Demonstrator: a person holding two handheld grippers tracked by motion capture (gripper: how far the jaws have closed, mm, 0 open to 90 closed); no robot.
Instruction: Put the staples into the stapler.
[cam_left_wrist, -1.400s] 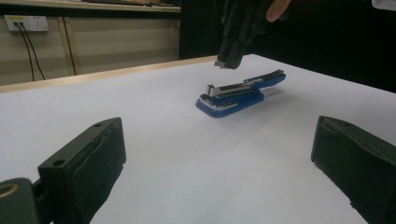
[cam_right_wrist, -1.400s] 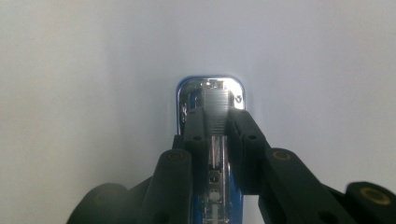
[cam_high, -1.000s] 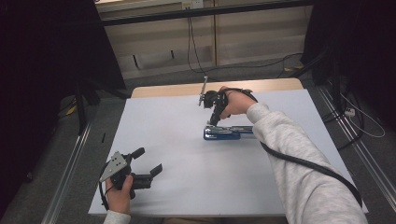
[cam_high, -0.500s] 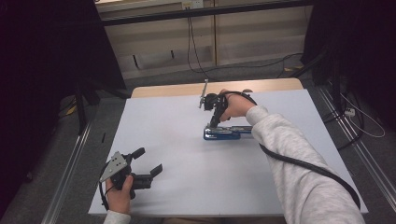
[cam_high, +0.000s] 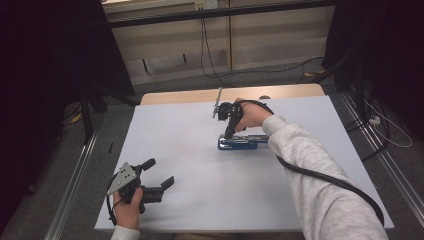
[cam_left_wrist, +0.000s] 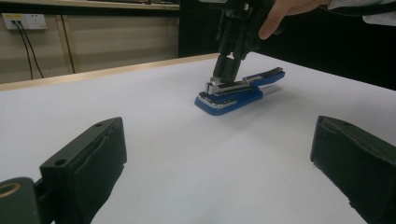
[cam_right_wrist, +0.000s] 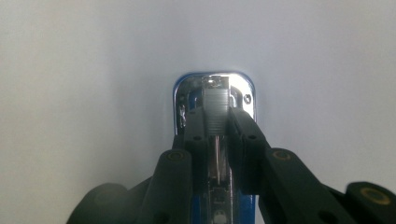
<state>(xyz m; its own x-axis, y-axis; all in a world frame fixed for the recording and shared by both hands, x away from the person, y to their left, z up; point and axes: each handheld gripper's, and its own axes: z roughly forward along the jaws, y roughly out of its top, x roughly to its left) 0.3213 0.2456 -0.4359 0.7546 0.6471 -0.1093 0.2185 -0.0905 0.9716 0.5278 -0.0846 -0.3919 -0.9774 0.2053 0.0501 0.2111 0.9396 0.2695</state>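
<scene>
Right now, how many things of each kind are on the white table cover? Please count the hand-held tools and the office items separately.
Black two-jaw hand-held tools: 2, the left tool with jaws open over bare cover, the right tool closed on the stapler.
Blue and silver metal stapler: 1, lying flat on the white table cover.
Total: 3

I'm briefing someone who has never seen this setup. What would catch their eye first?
First the blue stapler lying near the middle of the white table, with the right gripper coming down on it, jaws closed on its metal middle bar. Next the left gripper, open and holding nothing, at the near left edge of the table.
</scene>
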